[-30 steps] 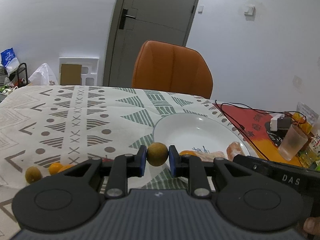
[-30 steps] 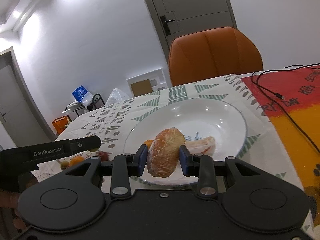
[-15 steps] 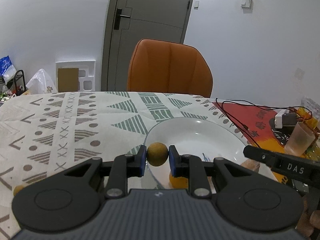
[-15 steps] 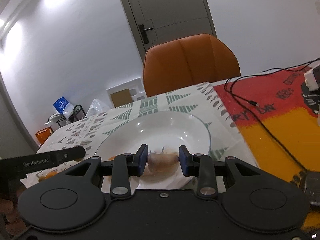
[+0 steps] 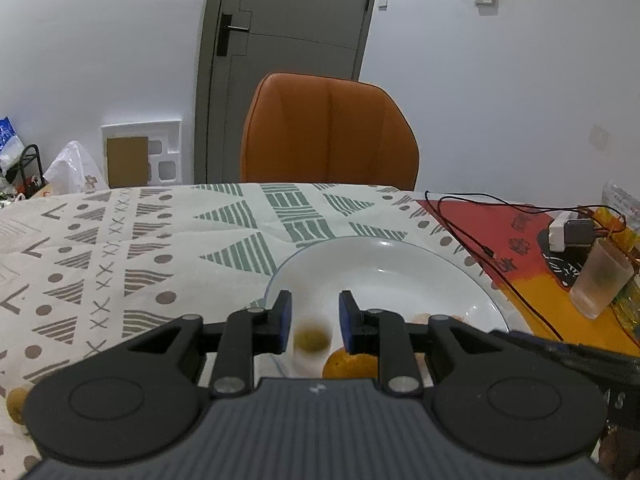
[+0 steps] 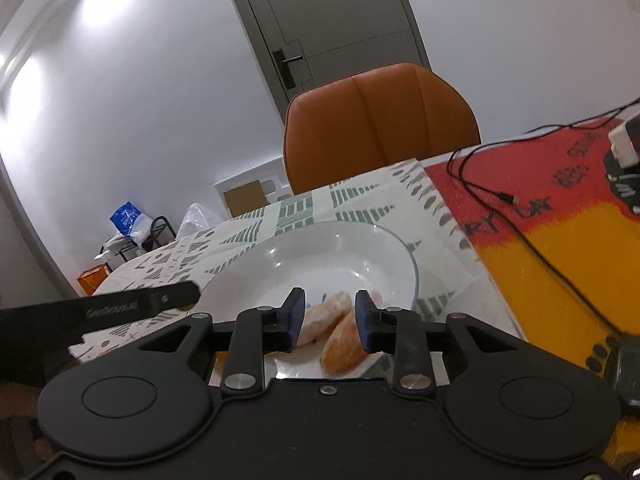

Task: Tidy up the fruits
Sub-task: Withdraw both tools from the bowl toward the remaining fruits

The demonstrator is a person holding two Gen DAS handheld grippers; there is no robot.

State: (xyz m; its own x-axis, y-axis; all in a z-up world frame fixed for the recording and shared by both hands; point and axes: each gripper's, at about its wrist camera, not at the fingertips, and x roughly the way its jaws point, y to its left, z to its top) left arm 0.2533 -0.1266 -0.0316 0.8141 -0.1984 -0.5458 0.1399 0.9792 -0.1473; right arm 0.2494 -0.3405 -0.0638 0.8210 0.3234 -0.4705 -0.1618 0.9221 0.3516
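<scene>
A white plate [image 5: 384,264] lies on the patterned tablecloth; it also shows in the right wrist view [image 6: 320,256]. My left gripper [image 5: 313,322] is open over the plate's near rim. A small brown-green round fruit [image 5: 311,338], blurred, is just below its fingertips, free of them, beside a small orange [image 5: 348,364] on the plate. My right gripper [image 6: 329,320] is open over the plate. Two peeled citrus pieces [image 6: 340,334] lie on the plate between and below its fingers; I cannot tell whether they touch the pads.
An orange chair [image 5: 328,132] stands at the table's far side. A frosted cup [image 5: 600,280], a charger and black cables [image 5: 472,232] sit on the red-and-yellow mat at right. A small fruit [image 5: 14,404] lies on the cloth at far left.
My left gripper opened and let go of the round fruit, which is dropping onto the plate. My right gripper opened and released the peeled citrus piece onto the plate.
</scene>
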